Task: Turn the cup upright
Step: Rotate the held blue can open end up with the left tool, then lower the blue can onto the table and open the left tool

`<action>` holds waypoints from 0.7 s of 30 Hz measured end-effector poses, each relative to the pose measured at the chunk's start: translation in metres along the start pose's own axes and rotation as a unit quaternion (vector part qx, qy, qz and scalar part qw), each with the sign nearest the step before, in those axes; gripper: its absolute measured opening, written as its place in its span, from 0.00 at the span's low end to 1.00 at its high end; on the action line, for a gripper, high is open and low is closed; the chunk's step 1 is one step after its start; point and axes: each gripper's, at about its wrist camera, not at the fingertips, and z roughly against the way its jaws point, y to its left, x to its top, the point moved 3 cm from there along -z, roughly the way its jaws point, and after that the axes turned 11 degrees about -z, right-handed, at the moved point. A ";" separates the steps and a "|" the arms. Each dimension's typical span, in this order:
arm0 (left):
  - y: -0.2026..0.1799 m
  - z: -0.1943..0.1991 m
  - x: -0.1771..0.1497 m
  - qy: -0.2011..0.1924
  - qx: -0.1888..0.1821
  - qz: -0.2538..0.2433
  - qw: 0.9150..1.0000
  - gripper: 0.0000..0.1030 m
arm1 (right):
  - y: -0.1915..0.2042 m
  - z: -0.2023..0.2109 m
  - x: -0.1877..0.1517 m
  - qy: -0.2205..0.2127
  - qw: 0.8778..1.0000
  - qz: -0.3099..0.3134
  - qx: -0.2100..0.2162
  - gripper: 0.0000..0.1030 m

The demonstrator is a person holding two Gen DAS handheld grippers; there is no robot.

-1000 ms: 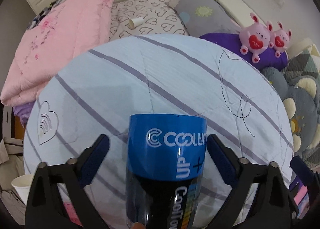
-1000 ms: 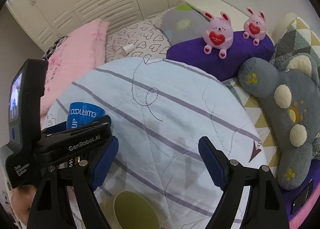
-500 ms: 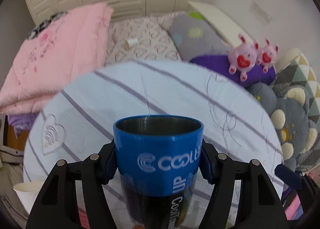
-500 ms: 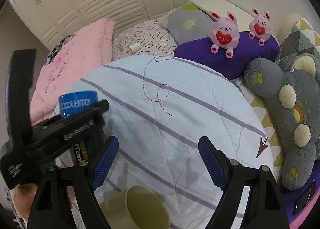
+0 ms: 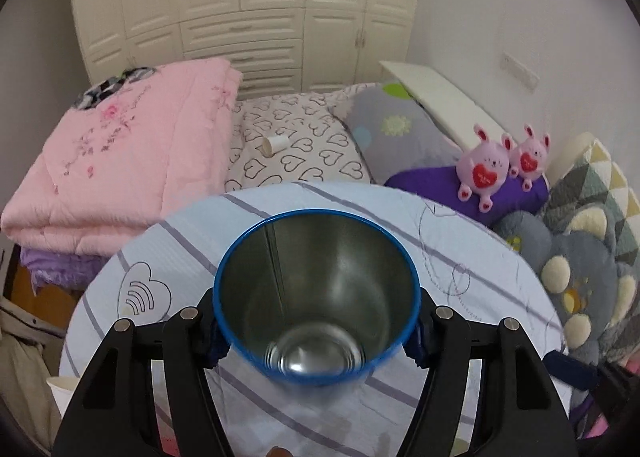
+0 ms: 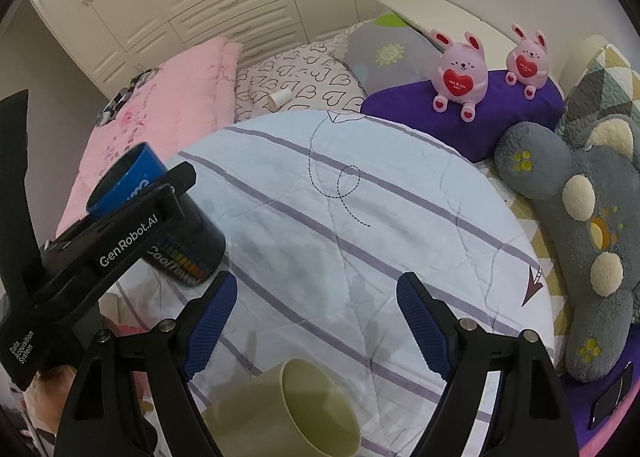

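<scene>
A blue metal cup [image 5: 316,297] with a shiny steel inside sits between the pads of my left gripper [image 5: 316,331], which is shut on it. Its open mouth faces the camera and tilts up. In the right wrist view the same cup [image 6: 132,181] is held tilted above the striped round cushion [image 6: 360,217], mouth up and to the left, with the left gripper body [image 6: 120,233] across it. My right gripper [image 6: 316,321] is open and empty. A pale green cup [image 6: 304,413] lies on its side just below its jaws.
Folded pink quilt [image 5: 120,161] at the left. Heart-print pillow with a small white paper cup [image 5: 274,144] behind the cushion. Purple pillow with two pink bunny toys [image 6: 460,73] and a grey plush [image 6: 580,241] at the right. A paper cup [image 5: 60,389] at the lower left.
My left gripper closed on the blue cup, lifted it and tipped it, so its open mouth now faces the camera. The right gripper stayed open over the green cup.
</scene>
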 end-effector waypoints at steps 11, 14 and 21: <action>-0.002 0.002 -0.018 0.003 -0.012 -0.004 1.000 0.66 | 0.001 -0.001 -0.005 0.004 1.000 0.003 0.001 0.81; -0.002 0.001 -0.018 0.008 -0.012 -0.003 1.000 0.70 | 0.004 -0.001 -0.007 0.006 1.000 0.008 0.000 0.81; -0.004 0.001 -0.019 0.013 0.002 -0.008 1.000 0.87 | 0.006 0.001 -0.007 0.002 1.000 0.013 -0.001 0.81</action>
